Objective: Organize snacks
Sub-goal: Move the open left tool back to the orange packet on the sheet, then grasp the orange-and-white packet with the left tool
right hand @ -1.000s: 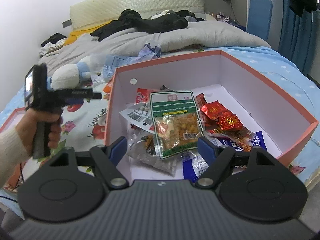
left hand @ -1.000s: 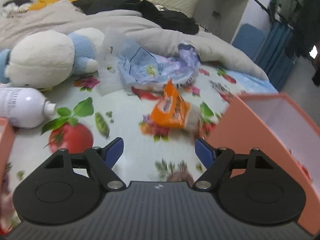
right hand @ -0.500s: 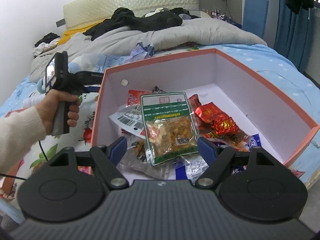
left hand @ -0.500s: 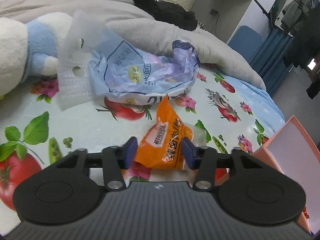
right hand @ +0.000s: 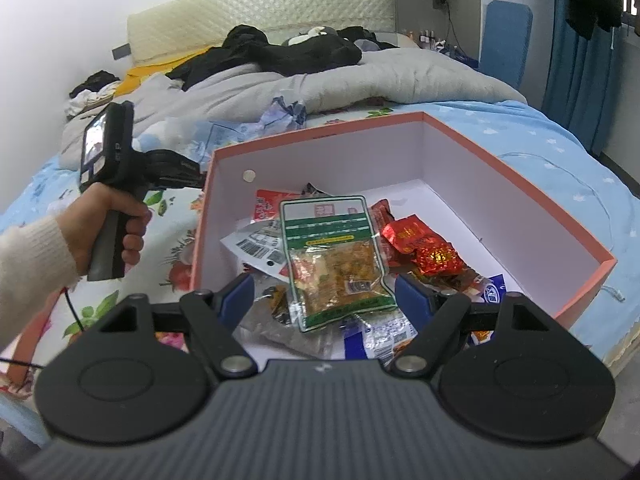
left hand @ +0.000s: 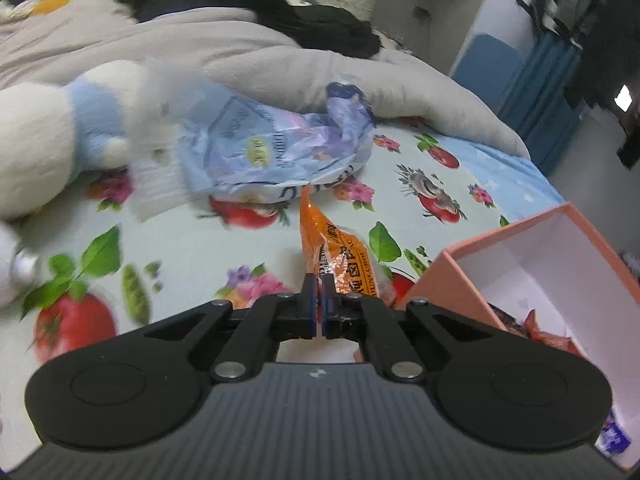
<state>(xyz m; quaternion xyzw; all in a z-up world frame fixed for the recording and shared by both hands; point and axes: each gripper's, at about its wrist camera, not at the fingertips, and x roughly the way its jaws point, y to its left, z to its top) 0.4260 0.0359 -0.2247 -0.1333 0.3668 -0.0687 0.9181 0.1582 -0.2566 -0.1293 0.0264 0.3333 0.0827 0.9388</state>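
With its jaws pressed together on the near edge of the orange snack packet [left hand: 340, 256], the left gripper [left hand: 318, 300] has a thin pinch just beside the pink box [left hand: 448, 280]. The packet's far end trails toward the blue crinkled bag [left hand: 272, 148] on the fruit-print sheet [left hand: 192, 248]. Best play: lift clear of the sheet first, carry over the box wall, then release low. Over the box, the right gripper [right hand: 324, 292] hangs spread wide and empty above the green-labelled pouch [right hand: 336, 256]. It should stay clear of the drop.
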